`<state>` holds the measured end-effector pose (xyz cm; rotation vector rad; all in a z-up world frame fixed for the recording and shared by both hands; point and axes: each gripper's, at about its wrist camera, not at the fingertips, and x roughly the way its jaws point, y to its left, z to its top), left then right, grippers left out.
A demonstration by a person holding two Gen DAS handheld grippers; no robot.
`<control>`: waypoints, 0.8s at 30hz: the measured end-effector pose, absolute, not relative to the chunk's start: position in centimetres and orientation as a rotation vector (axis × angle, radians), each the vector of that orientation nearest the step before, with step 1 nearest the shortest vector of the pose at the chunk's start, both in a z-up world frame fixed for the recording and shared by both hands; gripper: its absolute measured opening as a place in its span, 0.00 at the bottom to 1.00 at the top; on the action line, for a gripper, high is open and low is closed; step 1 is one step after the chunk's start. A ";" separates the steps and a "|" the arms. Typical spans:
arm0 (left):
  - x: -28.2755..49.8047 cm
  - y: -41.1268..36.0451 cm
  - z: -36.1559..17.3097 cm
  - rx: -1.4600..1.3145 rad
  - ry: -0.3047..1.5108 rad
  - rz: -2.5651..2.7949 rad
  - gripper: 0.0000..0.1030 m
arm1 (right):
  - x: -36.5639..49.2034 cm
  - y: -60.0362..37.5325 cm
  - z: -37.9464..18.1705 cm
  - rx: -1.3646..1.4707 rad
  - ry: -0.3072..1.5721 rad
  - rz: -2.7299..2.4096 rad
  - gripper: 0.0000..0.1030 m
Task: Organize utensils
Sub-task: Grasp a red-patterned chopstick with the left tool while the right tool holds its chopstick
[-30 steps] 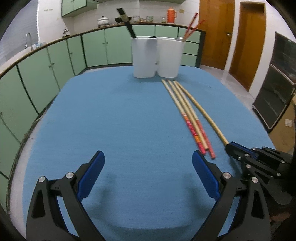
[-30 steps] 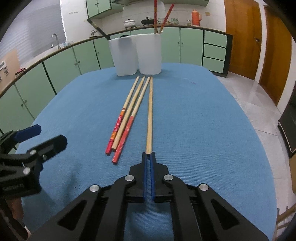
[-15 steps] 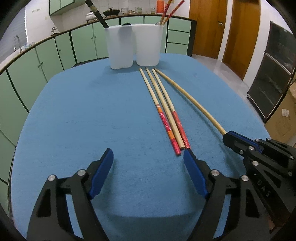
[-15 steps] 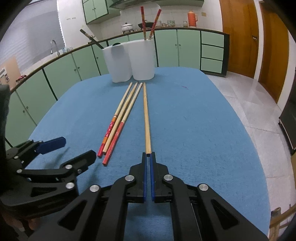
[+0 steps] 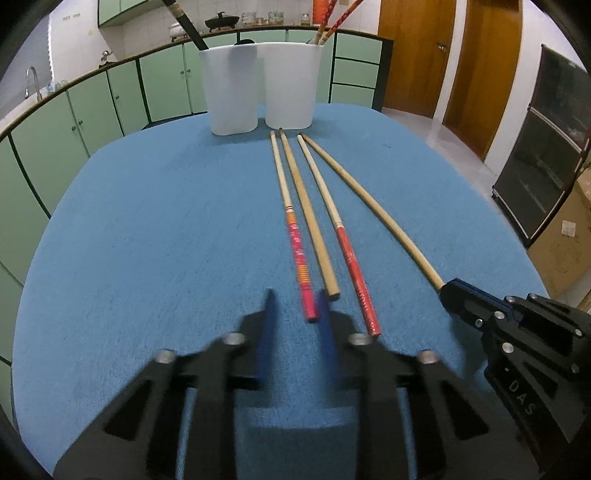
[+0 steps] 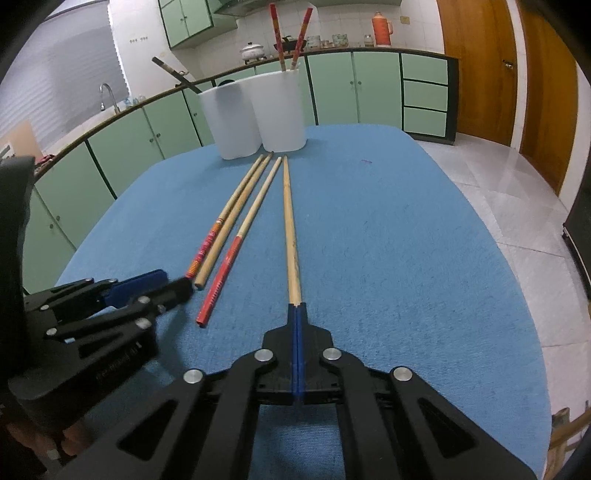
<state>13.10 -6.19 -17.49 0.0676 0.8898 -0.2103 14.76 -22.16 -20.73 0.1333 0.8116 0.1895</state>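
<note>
Four chopsticks lie side by side on the blue table (image 5: 147,240), pointing at two white cups (image 5: 232,92) (image 5: 290,85). My left gripper (image 5: 295,299) is blurred, its jaws closing. The near end of the red-patterned chopstick (image 5: 295,236) lies between them beside the right finger, and a gap still shows. A plain chopstick (image 5: 310,221) and a red-ended one (image 5: 343,240) lie just to its right. My right gripper (image 6: 296,308) is shut on the near end of the long plain chopstick (image 6: 290,221). In the left wrist view that gripper (image 5: 447,291) sits at the right.
The left cup holds a dark-handled utensil (image 5: 184,22), the right cup two red chopsticks (image 6: 288,40). Green cabinets (image 5: 110,99) ring the far side. Wooden doors (image 5: 417,55) and a dark glass cabinet (image 5: 535,166) stand off to the right, past the table's edge.
My left gripper has moved right onto the chopsticks' near ends, and its jaws have swung in from wide open to a narrow gap. The right gripper still holds the long chopstick in place.
</note>
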 end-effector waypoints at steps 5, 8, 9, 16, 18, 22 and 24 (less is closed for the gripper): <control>12.9 -5.0 -17.3 0.057 0.882 -0.193 0.05 | 14.8 -22.1 -20.8 0.136 0.812 0.193 0.00; 12.6 -3.9 -17.1 0.049 0.878 -0.172 0.05 | 14.7 -22.2 -20.8 0.142 0.811 0.207 0.00; 12.6 -3.7 -17.2 0.044 0.885 -0.174 0.05 | 14.7 -22.2 -20.8 0.145 0.809 0.209 0.00; 12.1 -2.9 -17.1 0.032 0.880 -0.147 0.30 | 13.9 -22.8 -20.7 0.150 0.802 0.233 0.07; 12.0 -2.6 -17.1 0.028 0.878 -0.145 0.32 | 13.6 -22.9 -20.9 0.144 0.805 0.243 0.07; 11.7 -2.1 -17.2 0.018 0.874 -0.144 0.37 | 13.6 -22.6 -20.8 0.136 0.804 0.255 0.11; 11.8 -2.0 -17.2 0.017 0.874 -0.147 0.38 | 13.7 -22.4 -20.8 0.125 0.803 0.254 0.12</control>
